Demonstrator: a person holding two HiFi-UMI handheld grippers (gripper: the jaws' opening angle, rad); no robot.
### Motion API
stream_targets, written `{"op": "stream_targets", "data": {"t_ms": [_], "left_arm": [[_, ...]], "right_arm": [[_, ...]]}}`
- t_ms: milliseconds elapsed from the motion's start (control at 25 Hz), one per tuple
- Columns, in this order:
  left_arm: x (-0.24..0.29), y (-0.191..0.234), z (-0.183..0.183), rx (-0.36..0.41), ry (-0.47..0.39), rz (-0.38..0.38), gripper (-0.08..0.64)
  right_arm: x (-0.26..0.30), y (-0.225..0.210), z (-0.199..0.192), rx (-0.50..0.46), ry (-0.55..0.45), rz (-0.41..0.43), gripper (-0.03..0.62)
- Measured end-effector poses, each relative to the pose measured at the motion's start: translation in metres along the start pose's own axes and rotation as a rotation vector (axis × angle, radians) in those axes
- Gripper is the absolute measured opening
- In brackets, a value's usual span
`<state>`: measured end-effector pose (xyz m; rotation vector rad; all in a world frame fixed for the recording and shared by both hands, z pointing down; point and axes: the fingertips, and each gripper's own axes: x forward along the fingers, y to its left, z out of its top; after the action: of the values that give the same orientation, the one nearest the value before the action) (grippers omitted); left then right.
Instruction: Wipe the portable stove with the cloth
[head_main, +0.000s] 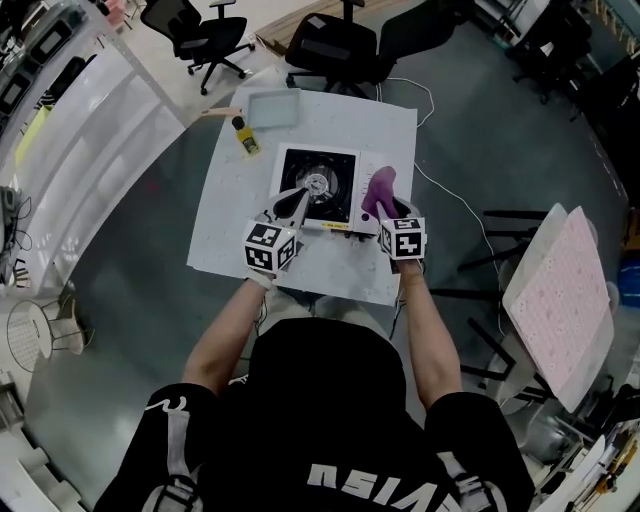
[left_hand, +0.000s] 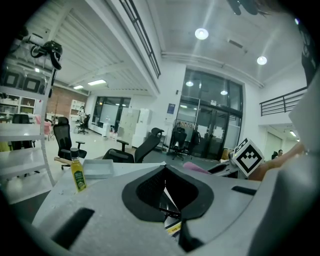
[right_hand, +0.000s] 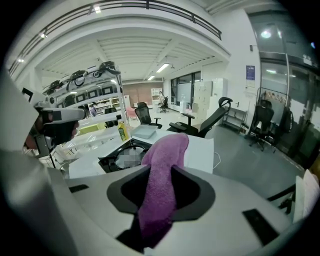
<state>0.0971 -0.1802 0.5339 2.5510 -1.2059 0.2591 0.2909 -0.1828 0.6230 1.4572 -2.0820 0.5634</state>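
Right gripper view: right claw (right_hand: 161, 172) clamped on the fuzzy purple terry cloth (right_hand: 167, 150), whose limp end pokes past the tips, over the right end of the boxy white-and-black portable stove (head_main: 322, 165) on the white bench (head_main: 230, 230). Left claw (head_main: 298, 197) closed, empty.

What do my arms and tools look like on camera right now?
Left tool and right tool: pale grey shells, black pads, each bearing a white cube with black square markers. Sleeves are short and black, on a top with white lettering across the back.
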Motion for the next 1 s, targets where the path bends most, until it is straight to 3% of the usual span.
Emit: {"op": "stream_targets", "data": {"t_ms": [480,1000], "left_arm": [[-0.017,0.007,-0.001,0.045,0.027,-0.183,0.003],[-0.066,0.005,-0.037,0.095,0.104,-0.364,0.003]], "right_arm": [[-0.044,0.03,0.007,0.086,-0.07,-0.159,0.112],[-0.082,0.097,-0.059,0.225,-0.049,-0.295,0.112]]}}
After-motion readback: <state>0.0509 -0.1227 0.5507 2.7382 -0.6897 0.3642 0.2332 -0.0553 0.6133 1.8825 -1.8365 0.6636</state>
